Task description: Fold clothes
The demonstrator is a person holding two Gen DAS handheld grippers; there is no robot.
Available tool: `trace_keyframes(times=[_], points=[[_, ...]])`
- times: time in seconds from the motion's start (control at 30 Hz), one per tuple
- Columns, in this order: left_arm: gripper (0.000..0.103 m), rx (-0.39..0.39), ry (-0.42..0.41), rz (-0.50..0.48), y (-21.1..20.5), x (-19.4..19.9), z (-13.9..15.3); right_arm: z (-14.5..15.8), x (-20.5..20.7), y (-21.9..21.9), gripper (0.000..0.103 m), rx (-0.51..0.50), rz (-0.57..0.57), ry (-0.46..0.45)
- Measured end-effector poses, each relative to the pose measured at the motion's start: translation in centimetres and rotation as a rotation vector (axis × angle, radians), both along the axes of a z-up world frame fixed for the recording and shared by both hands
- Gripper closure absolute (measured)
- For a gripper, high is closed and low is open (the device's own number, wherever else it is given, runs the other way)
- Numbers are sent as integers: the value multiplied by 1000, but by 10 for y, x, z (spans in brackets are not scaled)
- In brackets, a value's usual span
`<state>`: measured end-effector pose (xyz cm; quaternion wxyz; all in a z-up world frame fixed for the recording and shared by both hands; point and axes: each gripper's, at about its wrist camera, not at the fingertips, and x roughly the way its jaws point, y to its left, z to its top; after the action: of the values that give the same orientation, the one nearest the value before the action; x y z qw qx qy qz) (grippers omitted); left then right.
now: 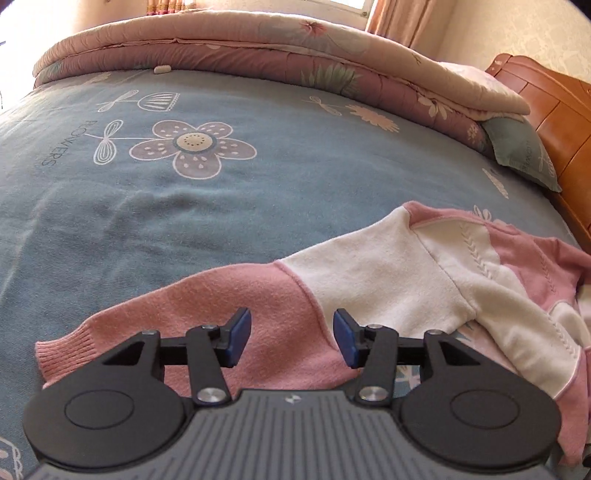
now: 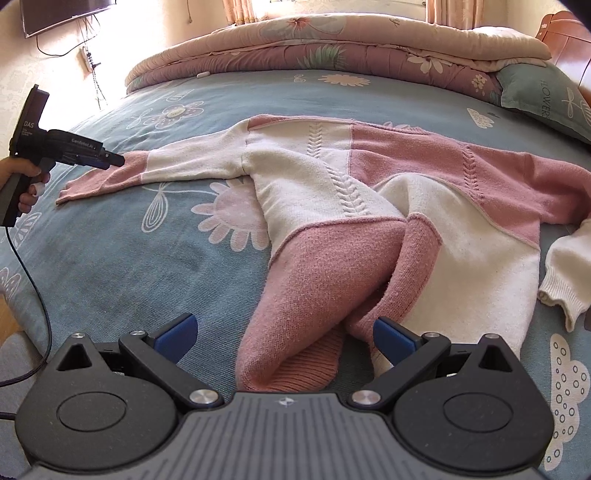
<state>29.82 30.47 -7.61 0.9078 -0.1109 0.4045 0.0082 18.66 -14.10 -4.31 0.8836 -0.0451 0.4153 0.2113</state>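
The pink-and-white sweater (image 2: 332, 192) is lying rumpled on the blue bedsheet (image 2: 110, 258). I am holding my left gripper (image 1: 291, 339) spread over its sleeve (pink part), and my right gripper (image 2: 284, 338) spread around the bunched hem.

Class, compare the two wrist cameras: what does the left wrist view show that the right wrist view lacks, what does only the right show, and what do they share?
Only the left wrist view shows the open left gripper from behind, hovering over the pink sleeve near its ribbed cuff.

Only the right wrist view shows the whole pink and white knitted sweater, its white cuff, the wall-mounted screen, the open right gripper and the person's hand.

Both show the sweater, the blue flowered bedsheet and the folded pink quilt.
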Motion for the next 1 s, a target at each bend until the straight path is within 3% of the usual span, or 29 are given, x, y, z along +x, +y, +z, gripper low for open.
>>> trace_keyframes(times=[0.3, 0.33, 0.37, 0.43, 0.5, 0.6, 0.8, 1.0], points=[[47, 206, 31, 50, -20, 33, -30, 7, -5, 8, 0, -75, -3, -26], [46, 257, 43, 64, -15, 26, -30, 7, -5, 7, 0, -76, -7, -28], [44, 240, 54, 88, -5, 19, -29, 7, -5, 6, 0, -74, -8, -27], [30, 202, 76, 137, 15, 5, -28, 7, -4, 6, 0, -69, -10, -22], [30, 163, 98, 186, 35, -9, -27, 7, -5, 7, 0, -66, -6, -19], [35, 157, 109, 201, 33, -21, -16, 10, -9, 11, 0, -70, 13, -25], [31, 113, 2, 26, -32, -25, 21, 25, -24, 3, 0, -108, 13, -77], [26, 71, -25, -259, -150, -30, 36, 18, -38, -30, 0, -120, -24, -27]])
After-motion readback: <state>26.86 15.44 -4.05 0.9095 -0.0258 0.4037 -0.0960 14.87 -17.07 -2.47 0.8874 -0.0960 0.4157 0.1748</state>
